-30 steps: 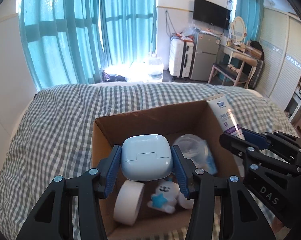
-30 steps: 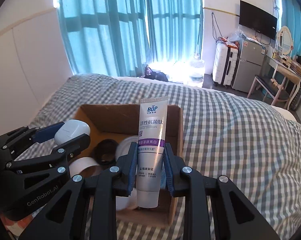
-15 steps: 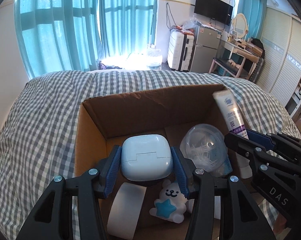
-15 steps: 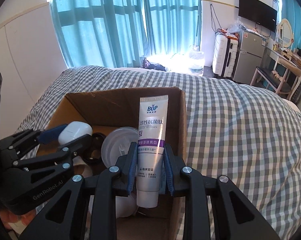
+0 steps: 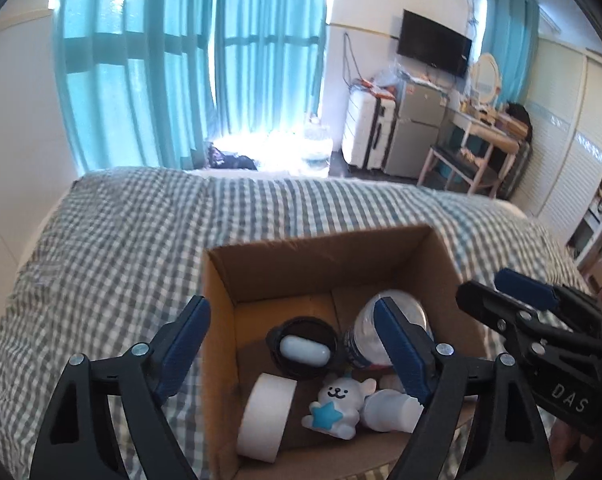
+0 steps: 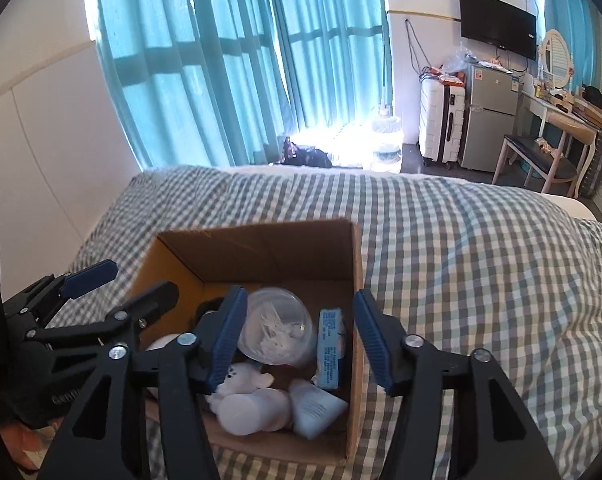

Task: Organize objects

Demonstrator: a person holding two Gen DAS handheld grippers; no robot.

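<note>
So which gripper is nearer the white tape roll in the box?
Left. The left gripper hangs right over the tape roll; the right gripper hangs over the box's other side.

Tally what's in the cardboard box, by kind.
Earbud case: 1
Black ring: 1
Clear tub: 1
Tape roll: 1
Bear toy: 1
White bottle: 1
Blue packet: 1
Toothpaste tube: 1
Total: 8

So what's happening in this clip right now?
A person with two handheld grippers is packing small items into a cardboard box on a checked bed. Both the left gripper and right gripper are opening over the box, nothing between their jaws. The white earbud case lies on a black ring, and the toothpaste tube lies beside a bear toy and tape roll.
</note>
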